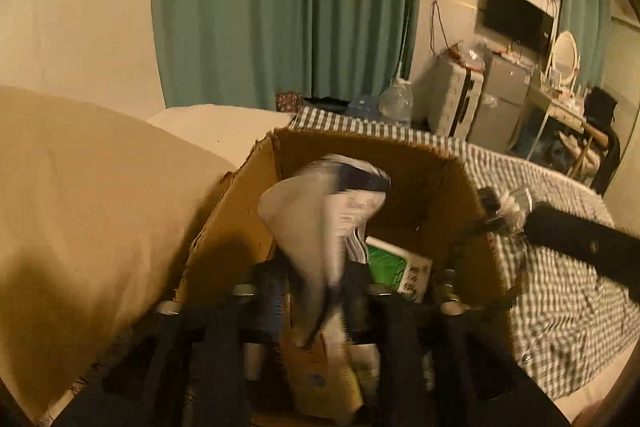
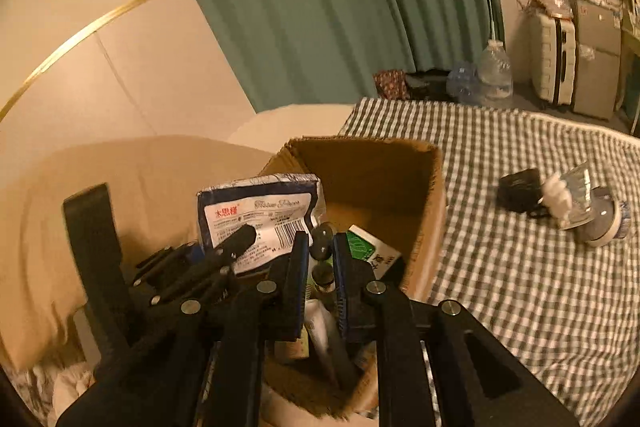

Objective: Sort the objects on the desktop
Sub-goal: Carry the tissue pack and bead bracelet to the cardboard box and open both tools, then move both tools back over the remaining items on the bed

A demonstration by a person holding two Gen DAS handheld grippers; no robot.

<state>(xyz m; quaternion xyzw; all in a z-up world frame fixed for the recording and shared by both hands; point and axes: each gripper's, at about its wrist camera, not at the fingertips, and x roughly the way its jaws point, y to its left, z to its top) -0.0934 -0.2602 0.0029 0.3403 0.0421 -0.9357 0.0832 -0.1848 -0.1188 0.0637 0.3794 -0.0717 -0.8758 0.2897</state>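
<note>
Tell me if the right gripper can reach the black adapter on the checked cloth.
Probably yes: the black adapter lies uncovered on the checked cloth, beside the cardboard box that the right gripper hovers over. A small dark thing between its fingers may need dropping first.

Your left gripper is hovering over the cardboard box, its jaws standing apart around a blurred tissue pack.

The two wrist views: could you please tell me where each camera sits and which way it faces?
Left wrist: on the left gripper, looking down over the cardboard box; a tissue pack between its fingers.
Right wrist: on the right gripper, facing the same box; the left gripper shows at its left.
Shared: box, tissue pack, checked cloth, green curtain.
</note>
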